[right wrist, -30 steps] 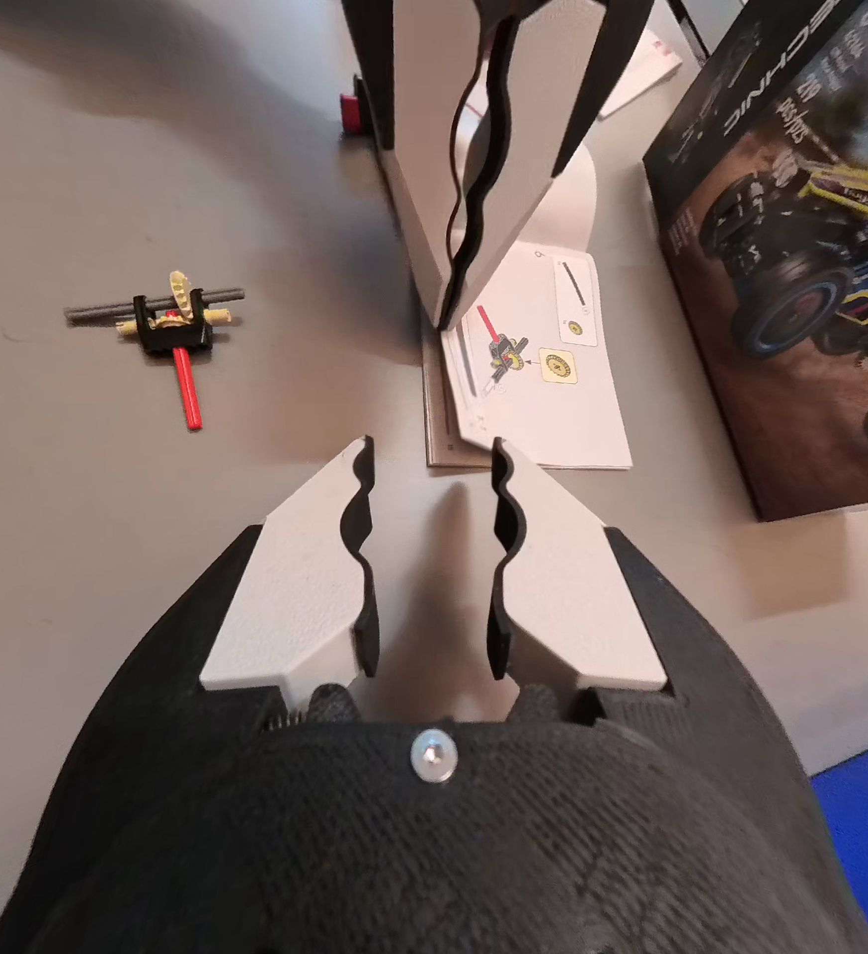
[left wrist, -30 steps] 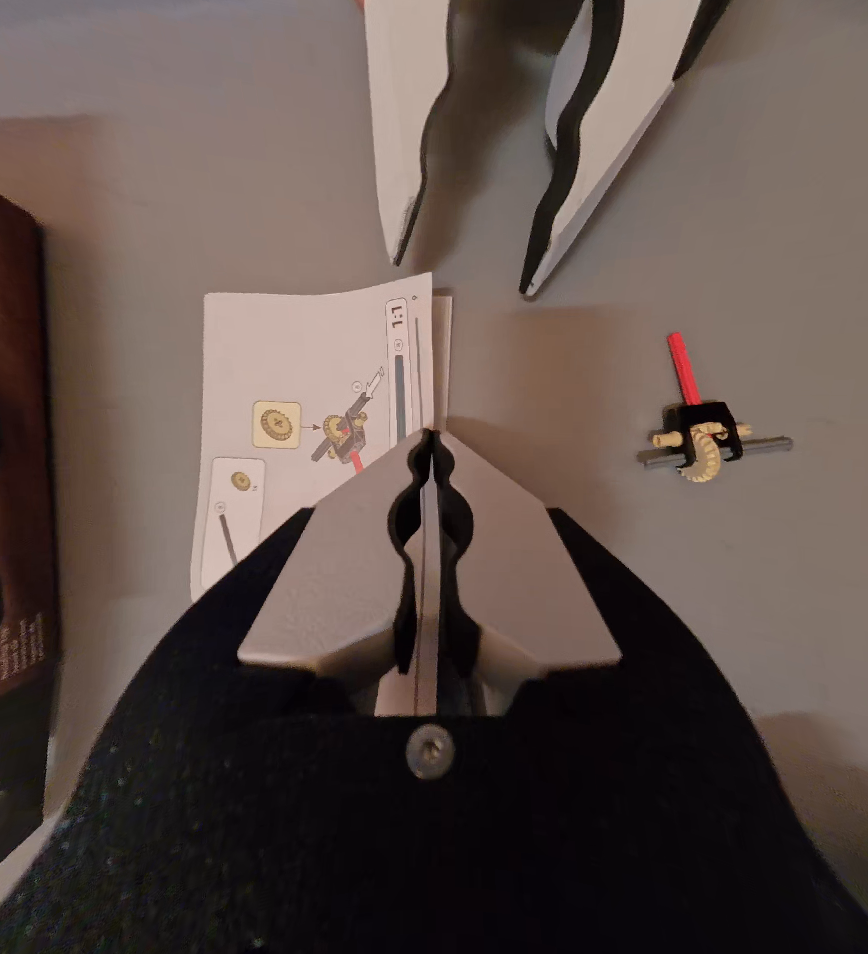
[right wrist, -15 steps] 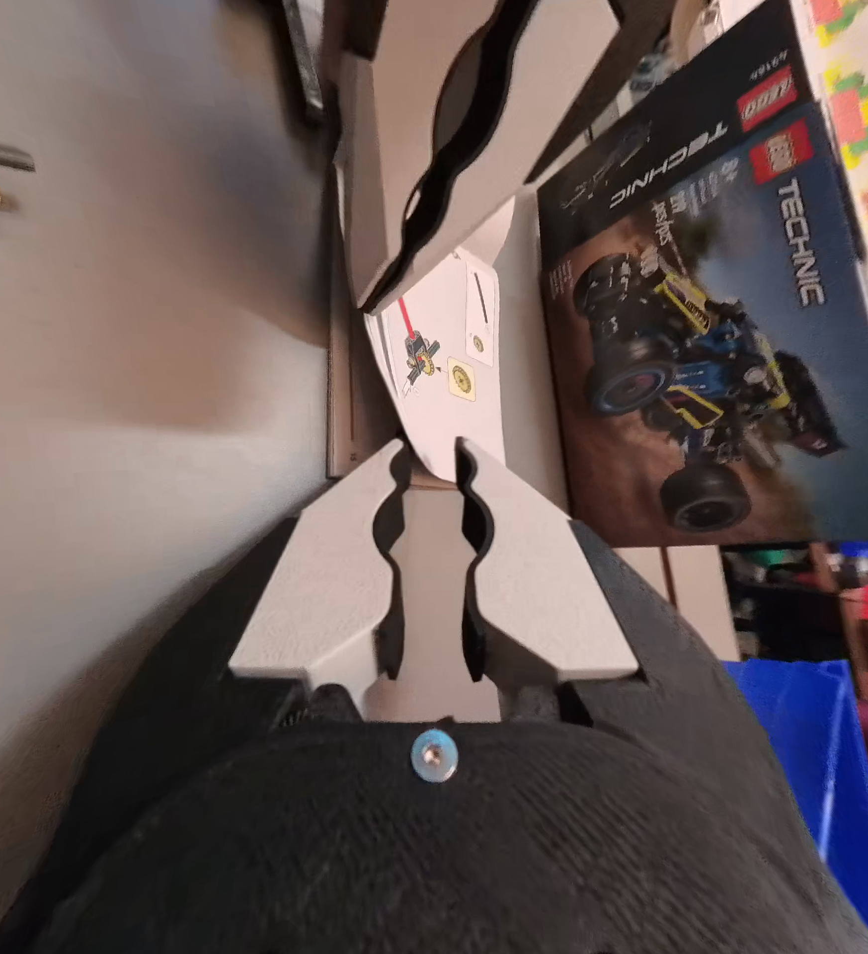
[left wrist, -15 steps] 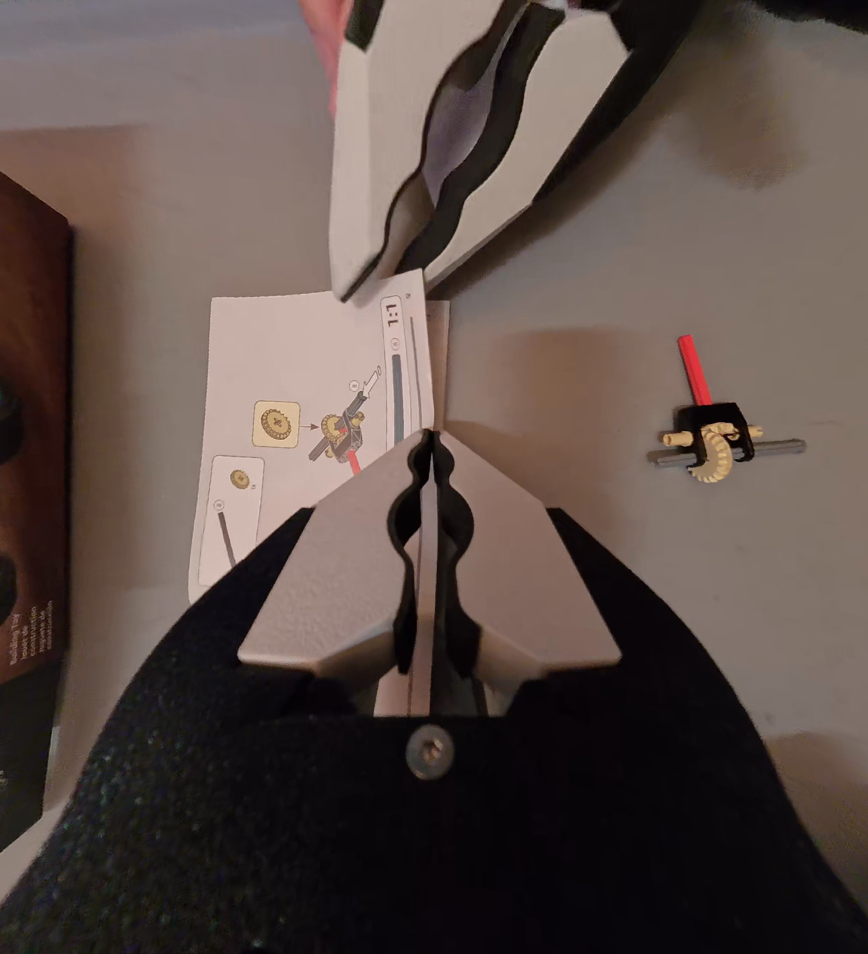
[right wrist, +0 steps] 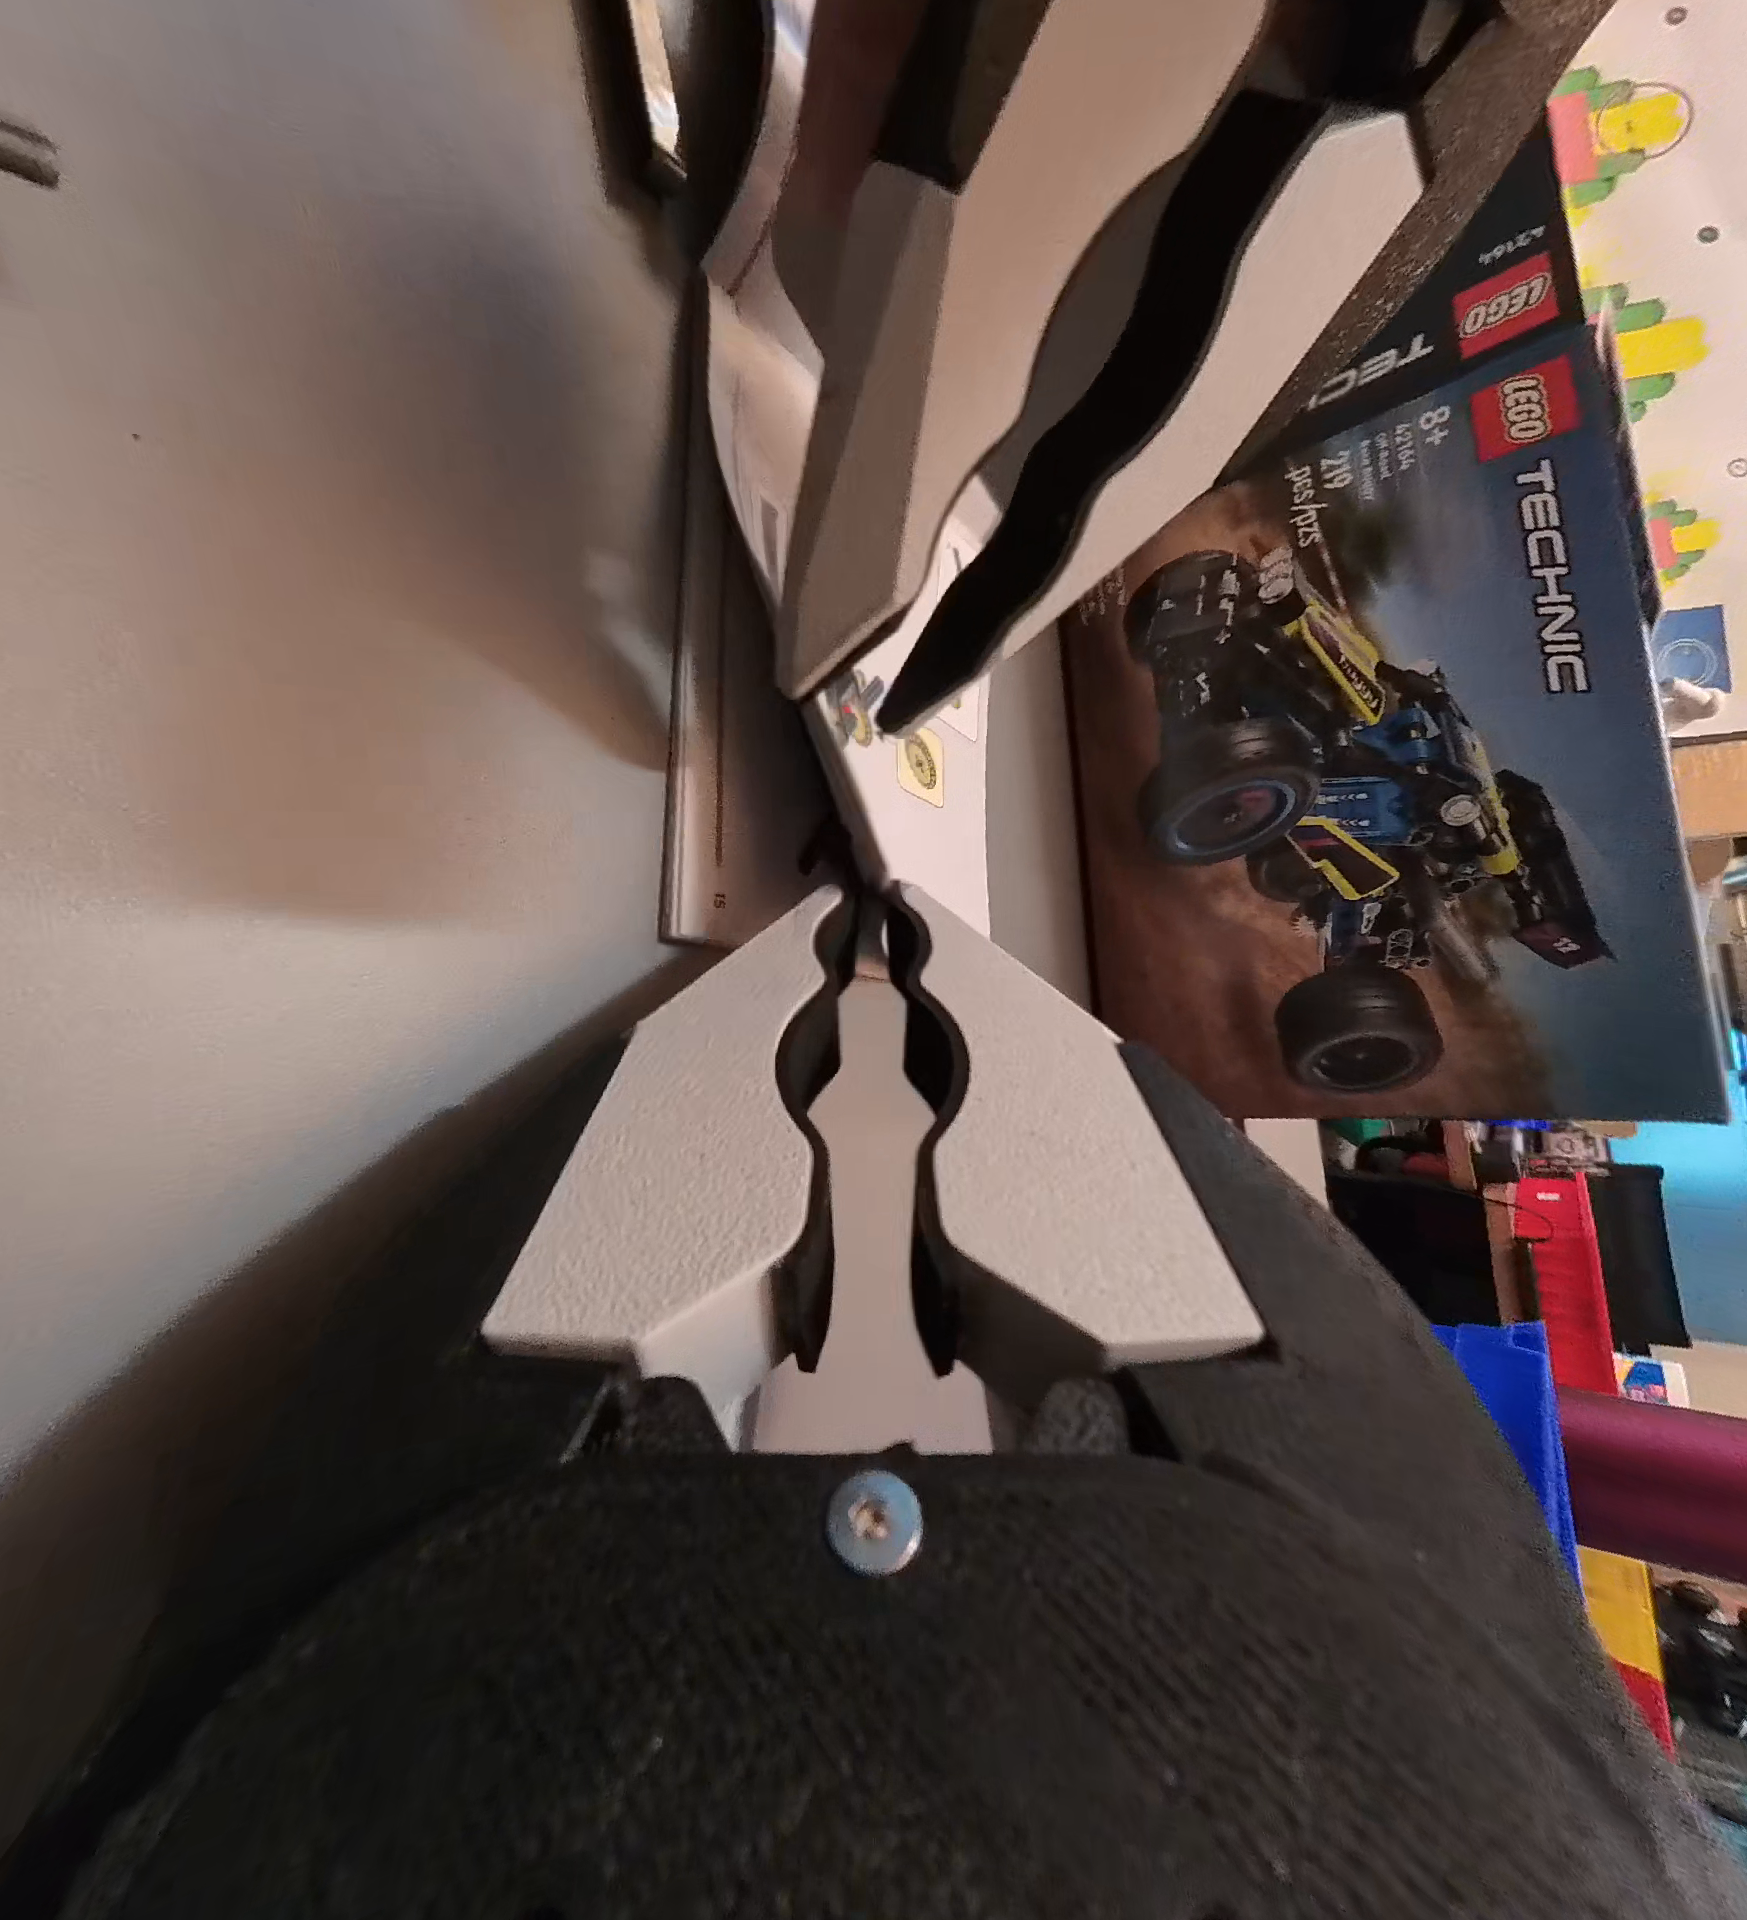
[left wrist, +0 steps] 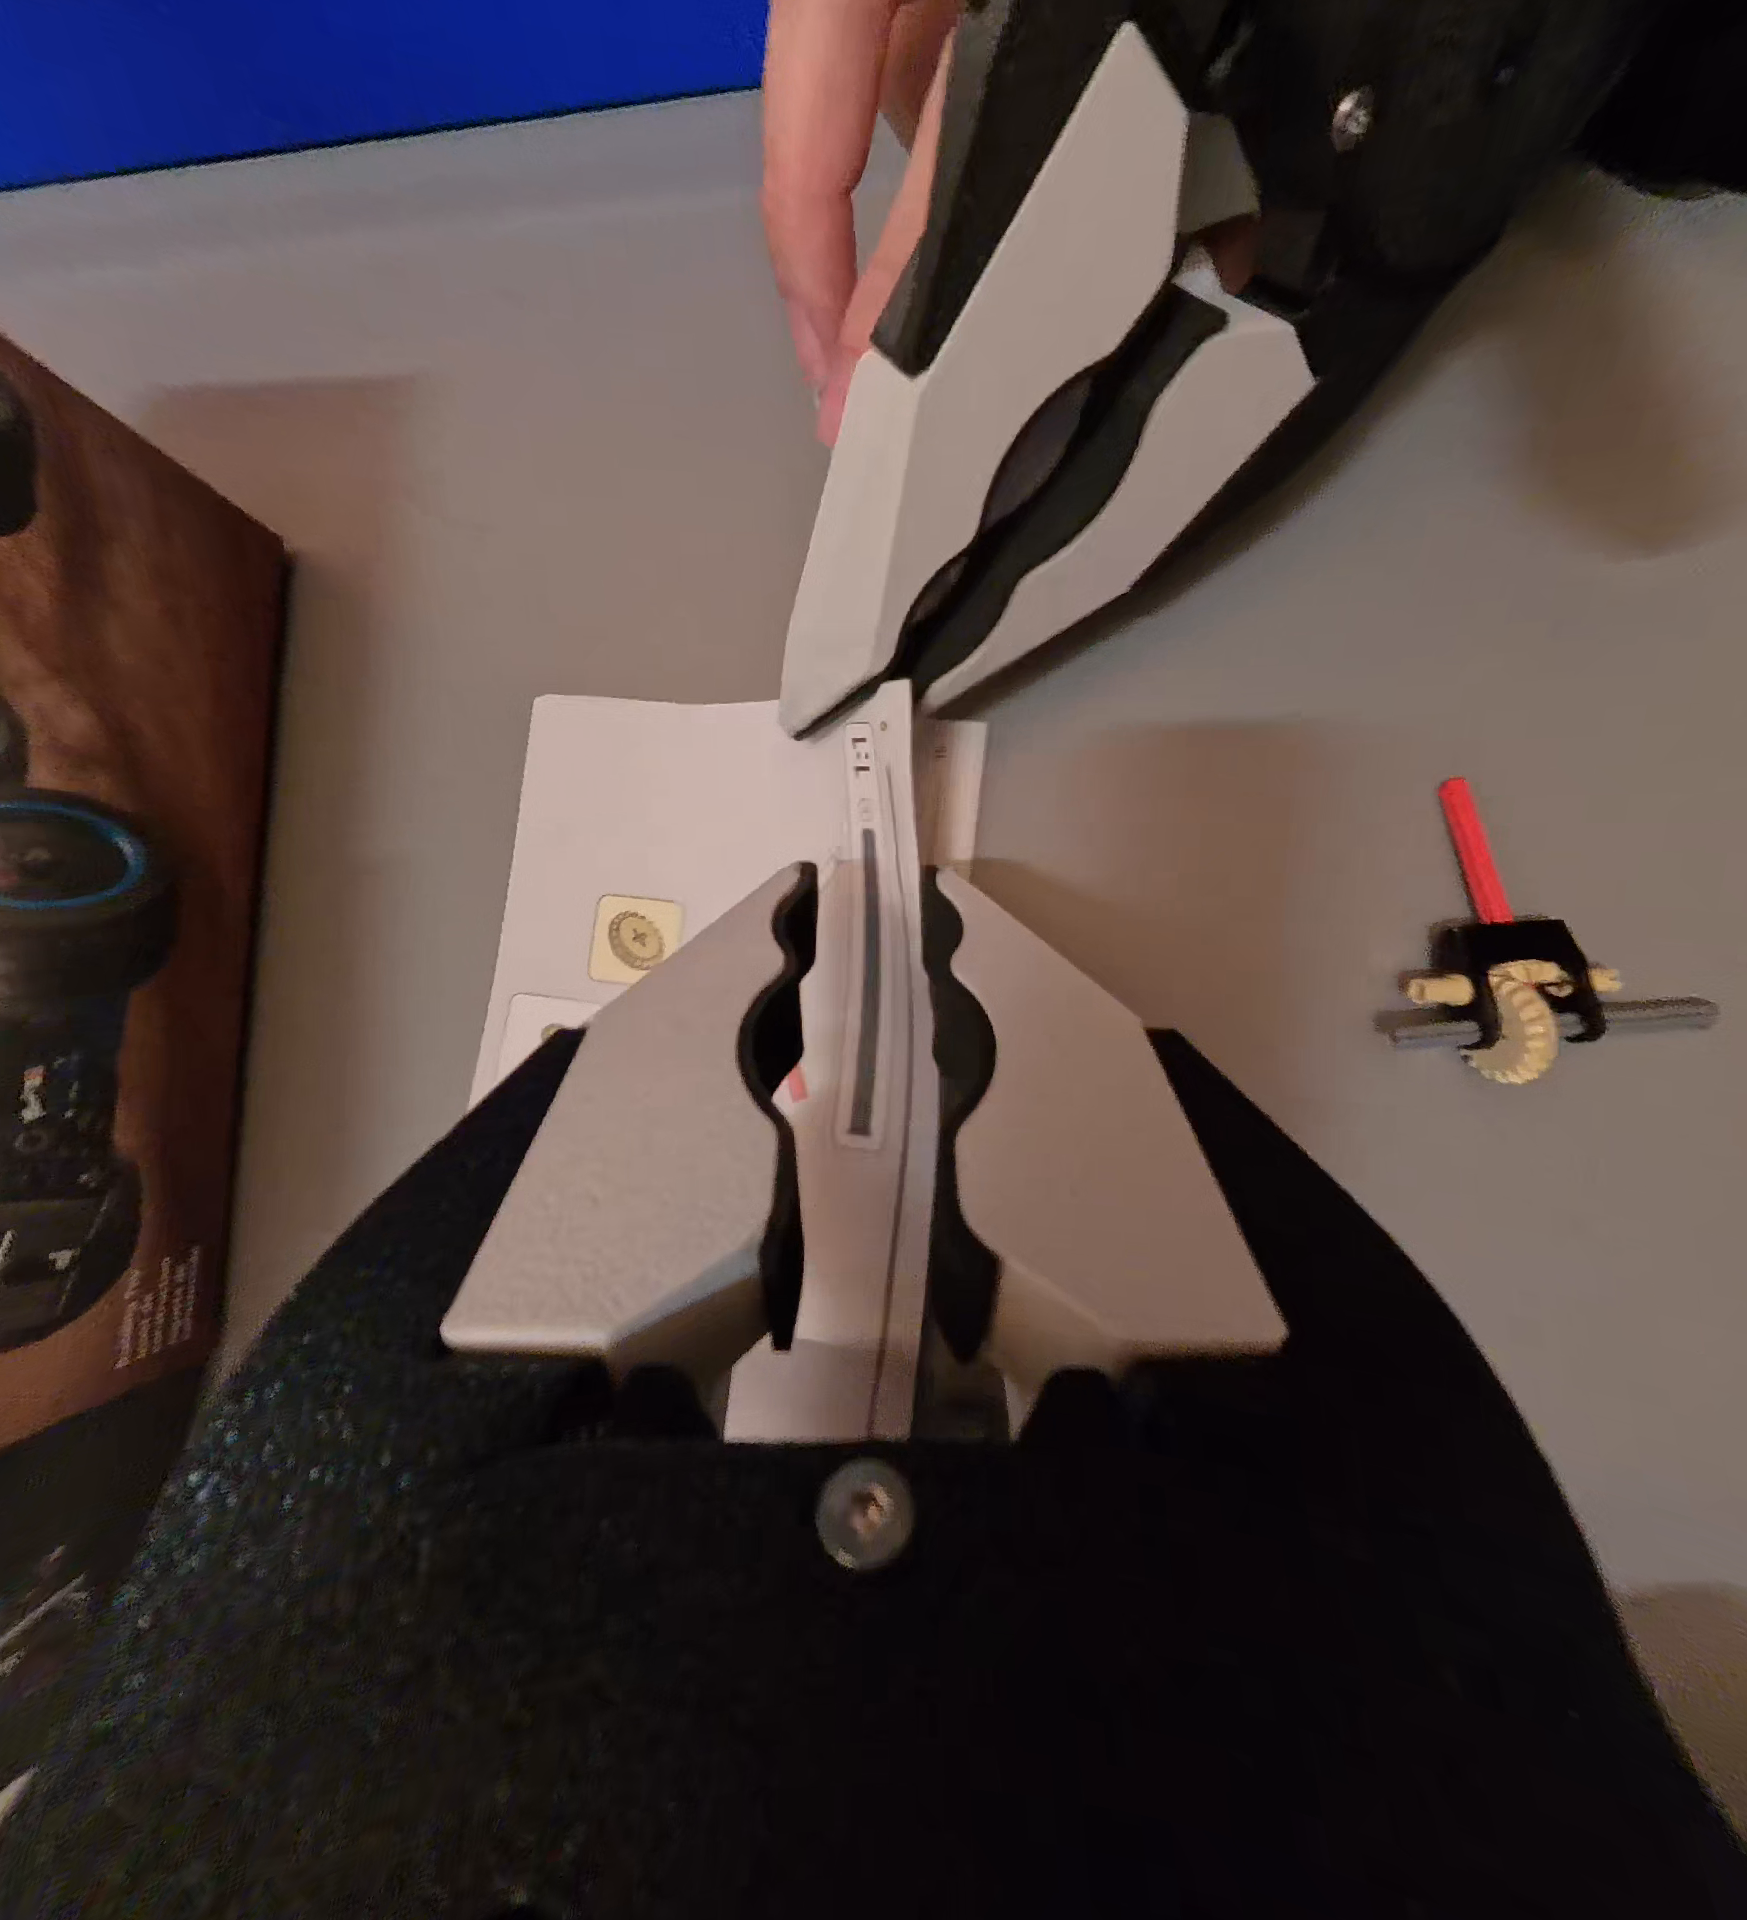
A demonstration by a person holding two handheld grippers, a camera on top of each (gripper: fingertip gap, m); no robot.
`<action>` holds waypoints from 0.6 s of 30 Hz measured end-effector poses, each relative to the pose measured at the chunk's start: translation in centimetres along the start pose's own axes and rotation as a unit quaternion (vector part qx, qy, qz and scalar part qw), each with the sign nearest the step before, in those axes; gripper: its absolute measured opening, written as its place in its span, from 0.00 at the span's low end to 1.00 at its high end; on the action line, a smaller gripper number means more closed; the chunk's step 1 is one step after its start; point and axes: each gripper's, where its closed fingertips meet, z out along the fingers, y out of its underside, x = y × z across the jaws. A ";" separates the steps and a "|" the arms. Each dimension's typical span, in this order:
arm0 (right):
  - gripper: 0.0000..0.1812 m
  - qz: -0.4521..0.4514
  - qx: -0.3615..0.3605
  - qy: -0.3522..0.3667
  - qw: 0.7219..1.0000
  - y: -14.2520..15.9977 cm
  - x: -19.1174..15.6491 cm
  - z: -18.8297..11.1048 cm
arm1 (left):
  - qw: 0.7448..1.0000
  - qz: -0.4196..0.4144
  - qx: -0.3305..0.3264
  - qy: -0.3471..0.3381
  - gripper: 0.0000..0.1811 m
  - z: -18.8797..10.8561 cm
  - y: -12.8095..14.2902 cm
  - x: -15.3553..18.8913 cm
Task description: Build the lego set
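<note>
The white instruction booklet (left wrist: 661, 810) lies open on the grey table (left wrist: 1471, 1455), and one page is lifted. My left gripper (left wrist: 869, 878) is open, with the lifted page running through the gap between its fingers. My right gripper (left wrist: 864, 717) comes in from the far side and is shut on that page's far edge. In the right wrist view my right gripper (right wrist: 867, 899) pinches the page edge of the booklet (right wrist: 952, 831), and the left gripper (right wrist: 843, 707) hangs open above it. A small black, tan and red lego assembly (left wrist: 1503, 997) lies to the right.
The lego box (left wrist: 69, 831) lies left of the booklet and also shows in the right wrist view (right wrist: 1471, 779). A hand (left wrist: 817, 208) holds the right gripper. A blue bin (right wrist: 1503, 1382) stands beyond the table edge. My left and right fingertips are right by each other.
My left gripper has opened and let go of the page. My right gripper has rolled onto its side, moved onto the page's far edge and shut on it.
</note>
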 end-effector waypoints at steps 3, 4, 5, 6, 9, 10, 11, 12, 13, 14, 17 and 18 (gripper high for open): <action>0.10 0.000 -0.004 0.001 1.000 0.1 -0.1 0.3 | 1.000 -0.009 0.000 0.000 0.09 -0.1 0.3 -0.3; 0.11 0.003 -0.007 0.000 1.000 0.1 -0.3 0.5 | 1.000 -0.012 0.000 -0.002 0.10 -0.1 0.3 -0.4; 0.10 0.009 -0.007 0.004 1.000 0.2 -0.2 0.6 | 1.000 -0.013 0.002 0.001 0.10 -0.1 0.3 -0.3; 0.10 0.016 -0.009 0.008 1.000 0.3 -0.1 0.6 | 1.000 -0.014 0.009 0.011 0.10 -0.3 0.1 -0.1; 0.05 0.046 -0.021 0.013 0.999 0.8 0.0 0.8 | 0.999 -0.033 0.035 0.015 0.04 -0.7 -0.2 -0.3; 0.04 0.051 -0.024 0.014 0.998 0.9 0.1 0.9 | 0.998 -0.042 0.036 0.004 0.00 -0.7 -0.1 -0.8; 0.00 0.057 -0.026 0.008 0.998 0.9 -0.2 0.9 | 0.998 -0.048 0.025 -0.011 0.00 -0.5 0.4 -1.4; 0.00 0.062 -0.030 0.008 0.998 1.0 -0.2 0.9 | 0.999 -0.045 0.003 -0.018 0.00 -0.1 1.2 -1.6; 0.00 0.061 -0.032 0.006 0.998 1.0 -0.2 1.0 | 0.999 -0.035 -0.025 -0.018 0.00 0.4 2.1 -1.6; 0.00 0.057 -0.033 0.004 0.998 1.0 -0.3 1.0 | 0.999 -0.024 -0.043 -0.023 0.00 0.7 2.7 -1.5; 0.00 0.050 -0.031 0.005 0.998 0.9 -0.3 1.0 | 0.997 -0.012 -0.064 -0.037 0.00 0.5 3.3 -1.6; 0.00 0.044 -0.031 0.006 0.999 0.9 -0.4 1.0 | 0.997 -0.011 -0.068 -0.044 0.00 0.4 3.5 -1.7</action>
